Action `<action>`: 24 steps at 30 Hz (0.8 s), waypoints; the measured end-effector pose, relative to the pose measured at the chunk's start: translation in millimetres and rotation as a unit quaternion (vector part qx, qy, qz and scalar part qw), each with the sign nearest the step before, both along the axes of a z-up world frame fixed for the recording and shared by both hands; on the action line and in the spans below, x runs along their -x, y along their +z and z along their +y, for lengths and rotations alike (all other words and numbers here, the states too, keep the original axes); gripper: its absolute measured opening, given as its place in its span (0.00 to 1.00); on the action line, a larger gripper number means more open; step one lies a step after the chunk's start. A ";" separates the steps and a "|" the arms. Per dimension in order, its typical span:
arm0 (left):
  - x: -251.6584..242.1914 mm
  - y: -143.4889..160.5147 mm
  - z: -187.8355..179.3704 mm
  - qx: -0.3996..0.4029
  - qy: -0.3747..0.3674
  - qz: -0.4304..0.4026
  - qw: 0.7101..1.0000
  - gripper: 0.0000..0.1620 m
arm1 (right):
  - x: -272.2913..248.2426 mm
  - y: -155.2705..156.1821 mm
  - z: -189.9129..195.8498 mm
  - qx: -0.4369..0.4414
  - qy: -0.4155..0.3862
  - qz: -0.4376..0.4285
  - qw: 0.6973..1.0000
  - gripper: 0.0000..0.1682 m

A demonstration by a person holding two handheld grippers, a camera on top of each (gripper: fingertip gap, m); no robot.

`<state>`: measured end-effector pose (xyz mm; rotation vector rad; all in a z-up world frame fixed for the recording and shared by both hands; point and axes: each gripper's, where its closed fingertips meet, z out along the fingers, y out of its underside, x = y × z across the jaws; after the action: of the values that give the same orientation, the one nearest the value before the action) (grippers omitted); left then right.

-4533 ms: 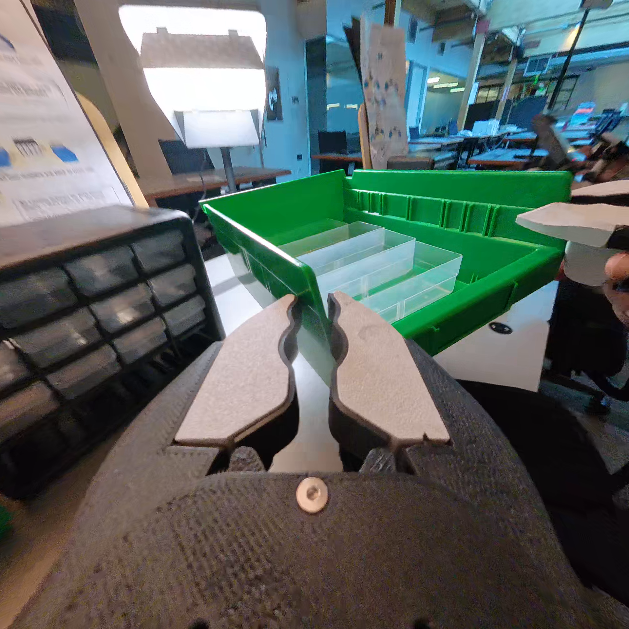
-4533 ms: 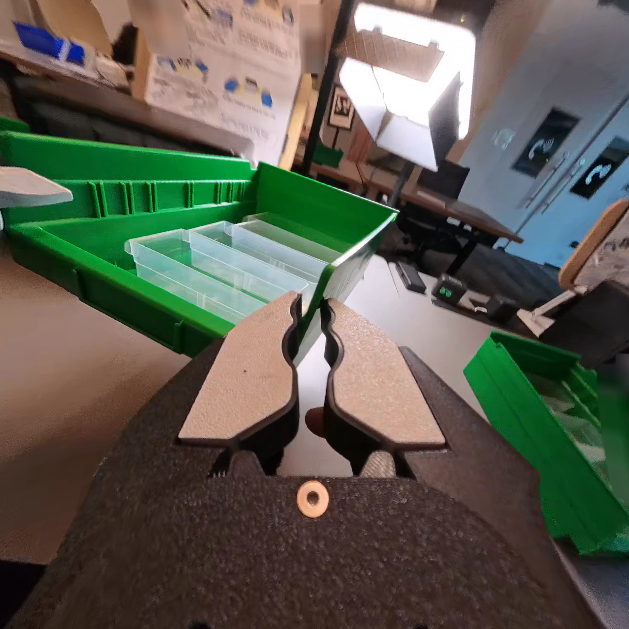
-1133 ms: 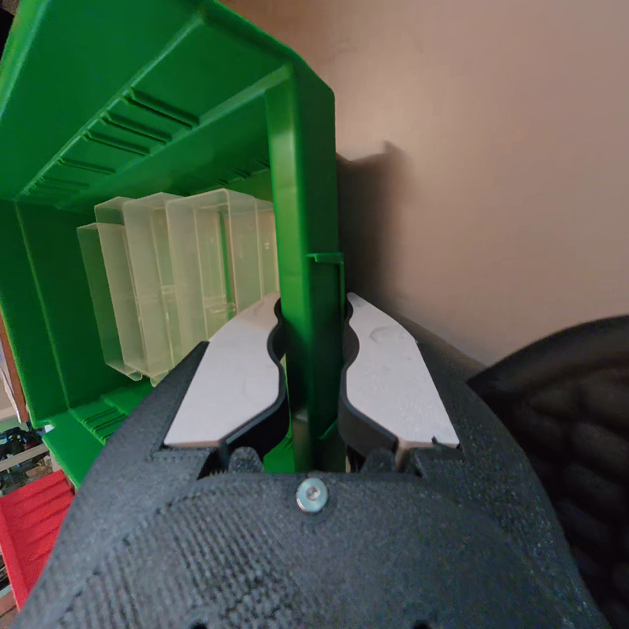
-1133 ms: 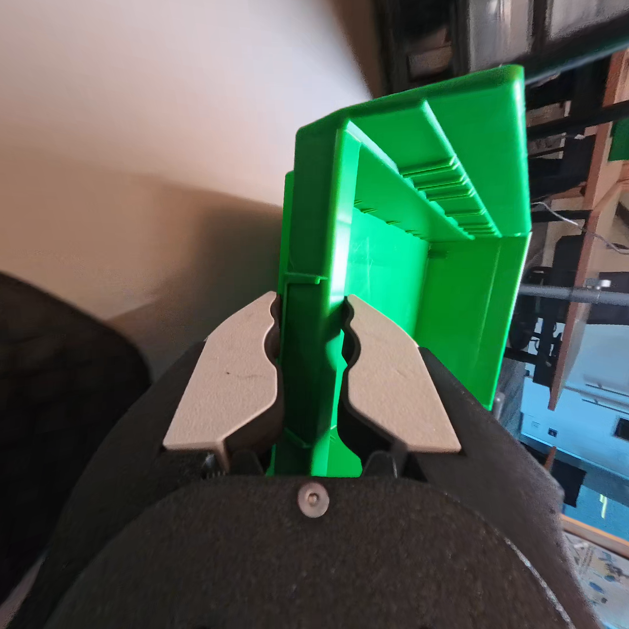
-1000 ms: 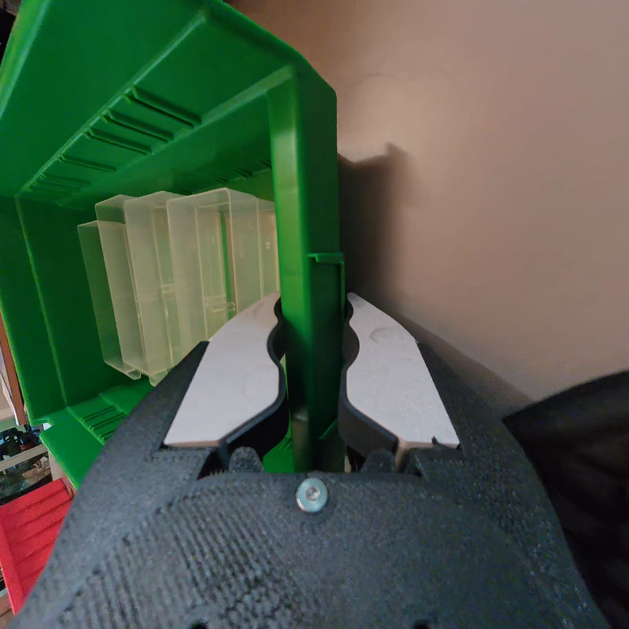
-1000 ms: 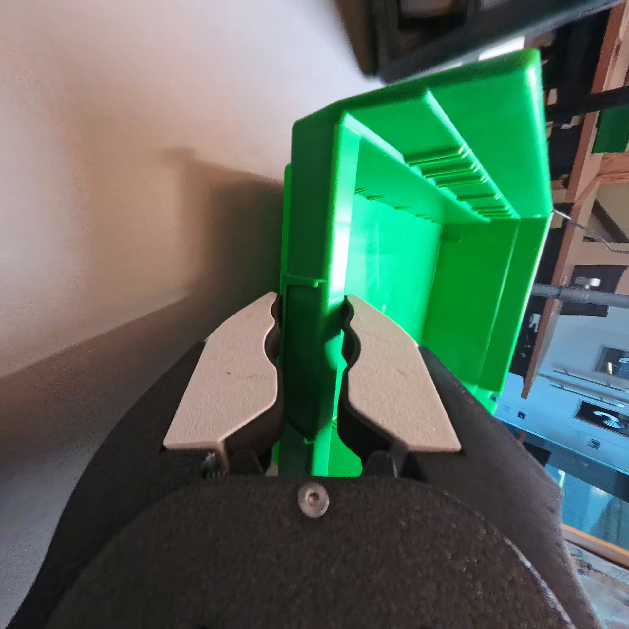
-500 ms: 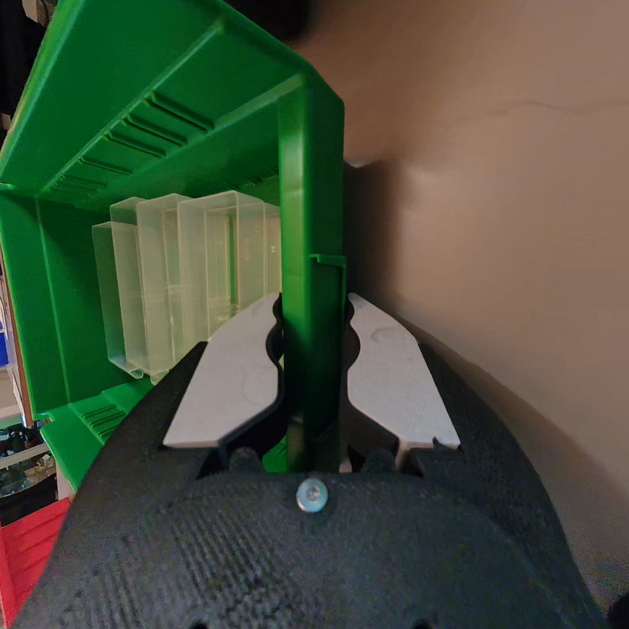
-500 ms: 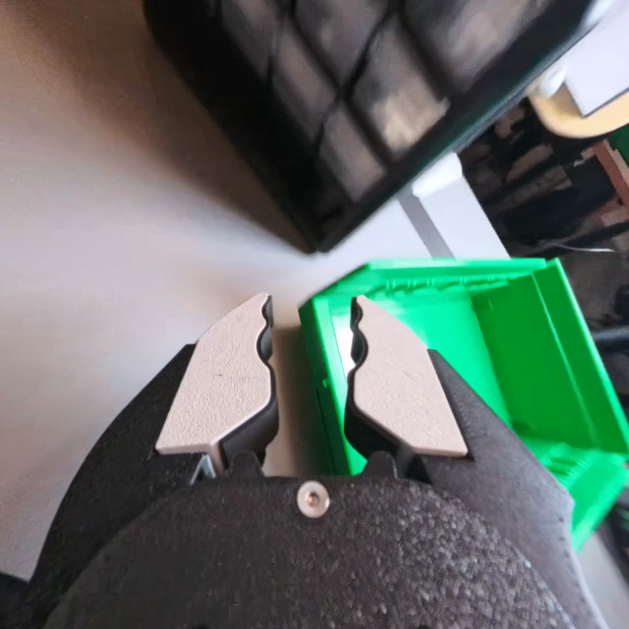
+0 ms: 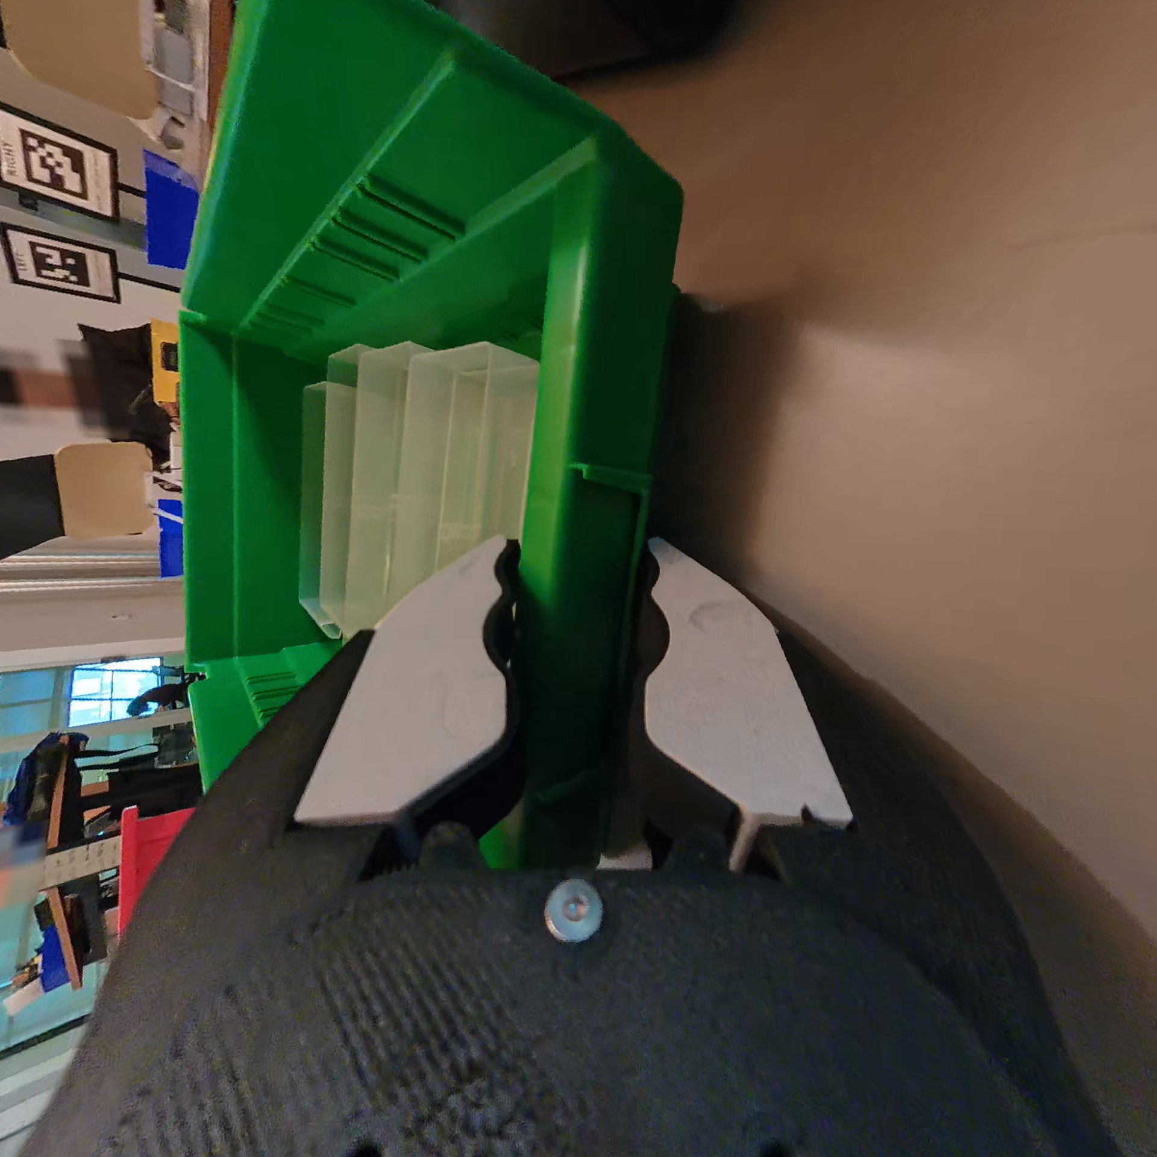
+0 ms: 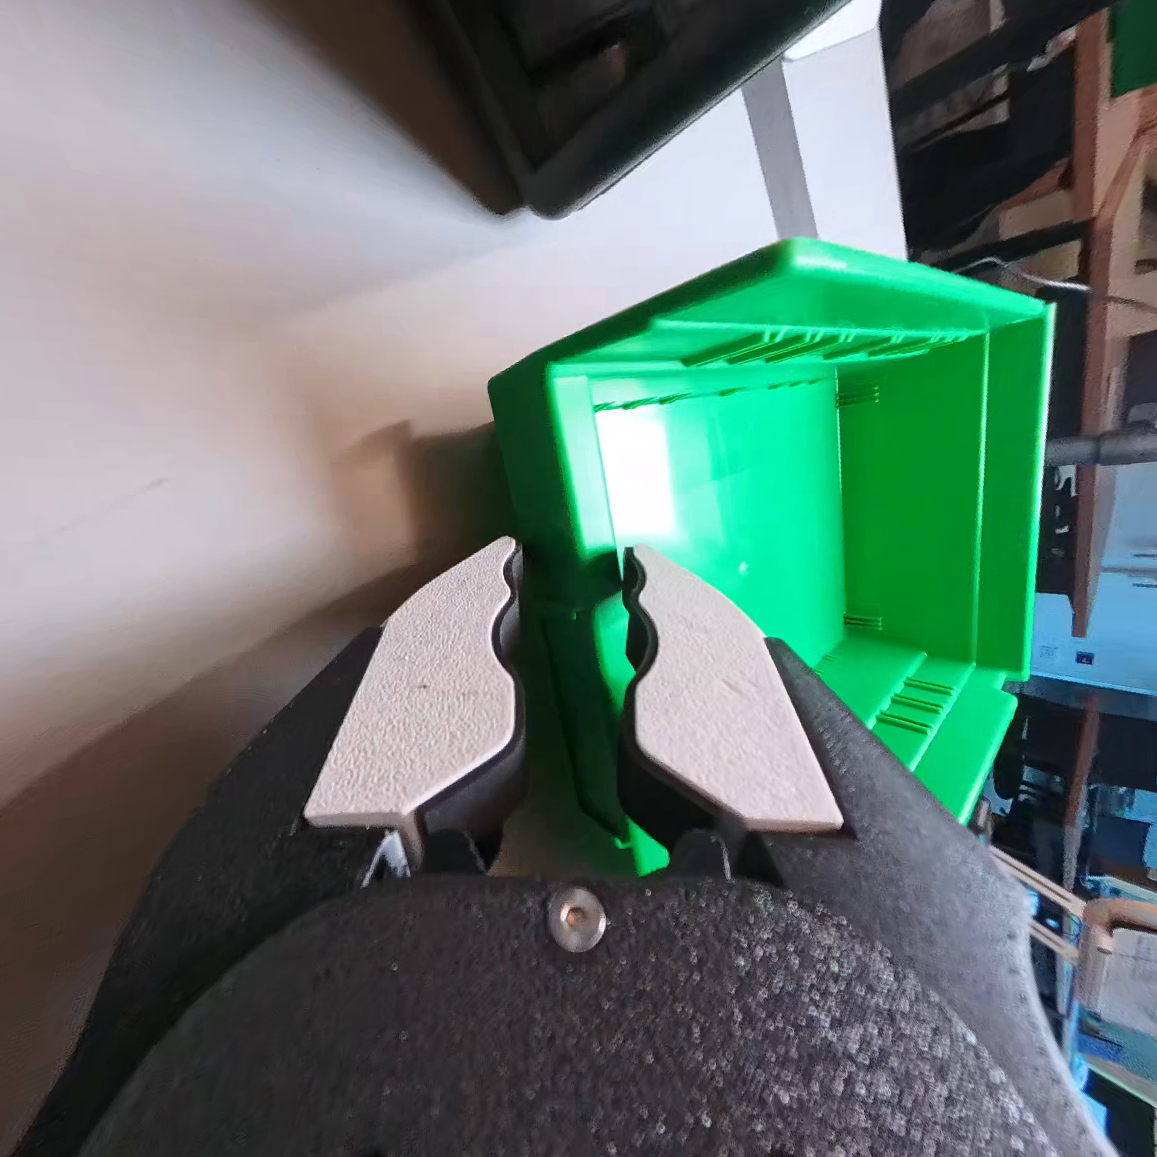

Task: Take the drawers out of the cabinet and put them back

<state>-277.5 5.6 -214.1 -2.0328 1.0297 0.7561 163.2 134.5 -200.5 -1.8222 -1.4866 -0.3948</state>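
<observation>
In my left wrist view, the stack of clear plastic drawers (image 9: 426, 482) inside the green plastic cabinet (image 9: 388, 206) is partly hidden behind my left gripper (image 9: 579, 563). This gripper is clamped on the cabinet's side wall, and the beige table surface (image 9: 908, 438) lies free to the right of it. In my right wrist view, my right gripper (image 10: 571, 557) also grips a cabinet wall. The cabinet's inside looks empty here and one glare patch hides detail.

Both wrist cameras sit rolled sideways, very near, looking along their fingers at 12 o'clock into the shared green cabinet (image 9: 582, 388) (image 10: 901, 501).
</observation>
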 end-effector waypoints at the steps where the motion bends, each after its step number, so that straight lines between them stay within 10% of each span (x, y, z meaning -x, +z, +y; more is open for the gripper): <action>1: 0.5 0.5 0.2 -0.006 0.004 -0.002 1.000 0.23 | 0.6 -0.1 2.0 -0.007 0.000 0.006 1.000 0.18; 24: -0.5 8.9 -0.1 -0.056 0.028 -0.104 0.993 0.33 | 4.9 4.2 25.4 -0.069 -0.003 0.090 0.994 0.19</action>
<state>-277.0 5.5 -205.2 -2.0028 0.7977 0.6018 158.3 159.9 -196.3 -1.7066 -1.2989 -0.3186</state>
